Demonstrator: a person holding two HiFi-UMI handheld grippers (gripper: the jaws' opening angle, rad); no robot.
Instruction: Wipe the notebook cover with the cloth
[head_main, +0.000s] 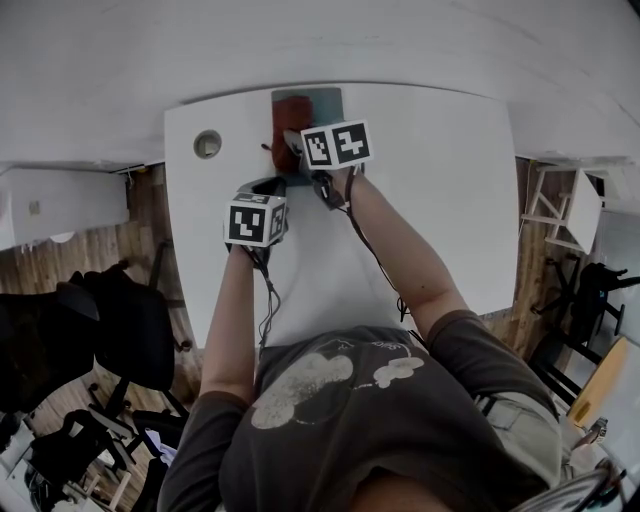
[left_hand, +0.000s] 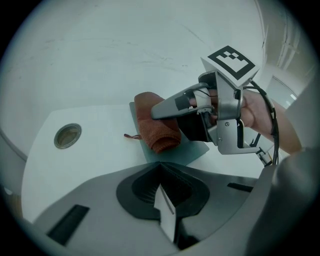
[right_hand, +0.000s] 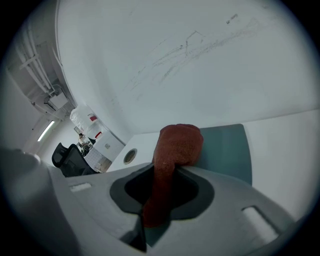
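**Head view:** the teal notebook (head_main: 330, 100) lies flat at the far edge of the white surface (head_main: 440, 200). The rust-brown cloth (head_main: 284, 152) drapes over the notebook's near left corner, and the right claw (head_main: 292, 138) is on it. The left claw (head_main: 266, 186) hangs just short of the notebook, clear of it.

**Left gripper view:** its jaws are together with nothing between them. Beyond them the cloth sits bunched on the notebook under the right claw. A round grommet (left_hand: 67, 135) sits well left of the notebook.

**Right gripper view:** the jaws are clamped on a fold of the cloth, and the rest of it humps over the notebook cover. The cloth looks soft, light and floppy, so a bunched fold is the sound hold. The notebook looks thin and may slide, so it probably wants steadying at a free corner.
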